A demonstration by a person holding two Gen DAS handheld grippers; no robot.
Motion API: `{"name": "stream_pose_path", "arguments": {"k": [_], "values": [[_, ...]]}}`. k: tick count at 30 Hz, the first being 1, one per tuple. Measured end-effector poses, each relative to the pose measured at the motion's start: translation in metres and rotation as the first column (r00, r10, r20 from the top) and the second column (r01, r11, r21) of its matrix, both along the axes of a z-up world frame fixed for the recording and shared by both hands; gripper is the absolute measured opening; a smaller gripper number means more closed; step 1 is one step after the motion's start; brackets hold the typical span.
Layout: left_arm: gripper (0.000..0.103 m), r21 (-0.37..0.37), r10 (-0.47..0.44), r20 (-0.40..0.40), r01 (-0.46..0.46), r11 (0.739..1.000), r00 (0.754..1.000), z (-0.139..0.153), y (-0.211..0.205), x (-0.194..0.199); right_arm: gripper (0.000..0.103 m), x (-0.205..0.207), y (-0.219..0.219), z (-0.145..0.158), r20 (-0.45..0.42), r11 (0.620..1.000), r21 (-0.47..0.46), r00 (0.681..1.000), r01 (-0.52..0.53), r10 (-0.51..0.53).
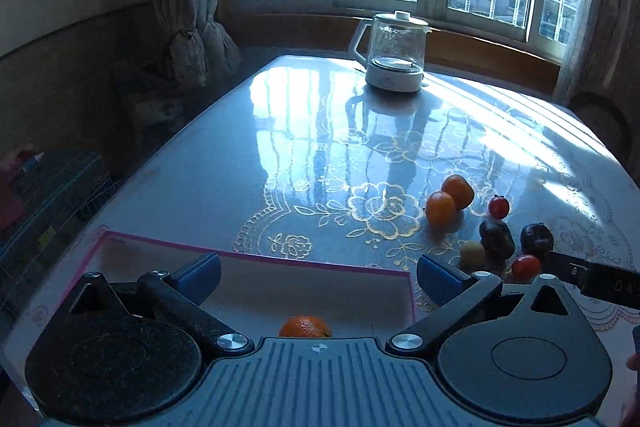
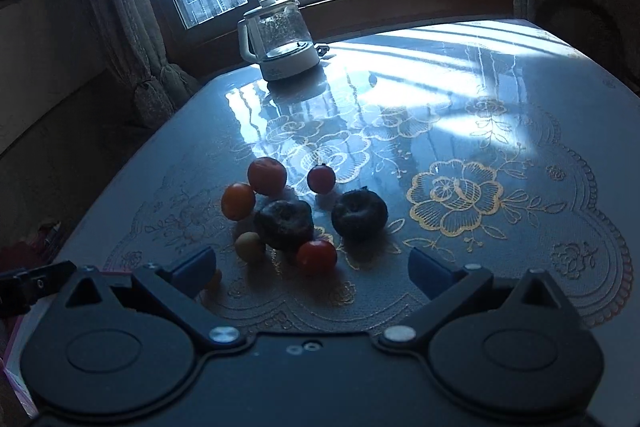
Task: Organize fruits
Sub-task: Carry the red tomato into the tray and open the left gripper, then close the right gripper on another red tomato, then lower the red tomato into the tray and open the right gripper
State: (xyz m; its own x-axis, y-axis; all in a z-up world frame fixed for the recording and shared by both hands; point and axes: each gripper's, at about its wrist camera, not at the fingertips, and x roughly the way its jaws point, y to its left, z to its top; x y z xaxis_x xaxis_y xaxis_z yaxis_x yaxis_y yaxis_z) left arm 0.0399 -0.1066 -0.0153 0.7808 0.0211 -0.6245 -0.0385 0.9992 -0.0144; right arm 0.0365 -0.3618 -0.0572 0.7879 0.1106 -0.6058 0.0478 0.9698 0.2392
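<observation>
My left gripper [image 1: 318, 275] hangs open over a white box with a pink rim [image 1: 256, 257]. An orange [image 1: 305, 327] lies loose in the box, below the jaws. To the right on the table sits a cluster of fruit: two oranges [image 1: 440, 207], two dark fruits [image 1: 497, 239], red tomatoes [image 1: 526, 267] and a small yellow fruit [image 1: 472, 253]. My right gripper [image 2: 312, 273] is open just short of the same cluster, nearest a red tomato [image 2: 316, 257], with dark fruits [image 2: 359, 214] and oranges [image 2: 267, 175] beyond. Nothing is between its blue pads [image 2: 430, 271].
A glass kettle on a white base [image 1: 396, 55] stands at the far end of the glossy flowered table [image 1: 280, 147], before the window. The table's left edge [image 1: 160, 167] drops to cluttered floor. Part of the right gripper [image 1: 592, 273] shows beside the fruit.
</observation>
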Motion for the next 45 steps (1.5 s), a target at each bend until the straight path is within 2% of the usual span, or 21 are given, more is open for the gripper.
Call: {"name": "stream_pose_path", "arguments": {"k": [5,9,14,21,23,27,31,34,45], "values": [[0.103,-0.022,0.094,-0.01,-0.094,0.995,0.996,-0.001,0.034,0.003,0.103,0.021,0.022,-0.013,-0.028,0.993,-0.117,1.0,-0.01,0.007],[0.103,-0.039,0.128,-0.022,-0.129,0.991,0.991,-0.005,0.051,0.003,0.1,0.031,0.031,-0.02,-0.031,0.99,-0.141,0.999,-0.021,0.017],[0.103,-0.035,0.148,-0.023,-0.149,0.988,0.989,-0.009,0.064,0.001,0.078,0.04,0.036,-0.032,-0.064,0.992,-0.127,0.998,-0.022,0.014],[0.103,-0.035,0.175,-0.035,-0.176,0.984,0.984,-0.012,0.08,0.001,0.068,0.043,0.037,-0.036,-0.058,0.986,-0.169,0.998,0.009,-0.019],[0.103,-0.035,0.183,-0.041,-0.184,0.982,0.982,-0.014,0.085,0.003,0.06,0.044,0.036,-0.036,-0.056,0.985,-0.173,0.998,0.017,-0.027],[0.103,-0.038,0.195,-0.052,-0.198,0.98,0.979,-0.016,0.09,0.005,0.053,0.045,0.037,-0.036,-0.05,0.982,-0.188,0.998,0.02,-0.03],[0.103,-0.032,0.198,-0.051,-0.2,0.979,0.979,-0.017,0.091,0.006,0.037,0.044,0.037,-0.036,-0.041,0.983,-0.183,0.998,0.035,-0.044],[0.103,-0.032,0.206,-0.06,-0.208,0.978,0.977,-0.018,0.091,0.007,0.03,0.043,0.035,-0.036,-0.038,0.983,-0.175,0.998,0.047,-0.054],[0.103,-0.029,0.245,-0.049,-0.247,0.969,0.968,-0.017,0.108,0.004,0.029,0.029,0.038,-0.03,-0.01,0.99,-0.128,0.998,0.06,-0.061]]}}
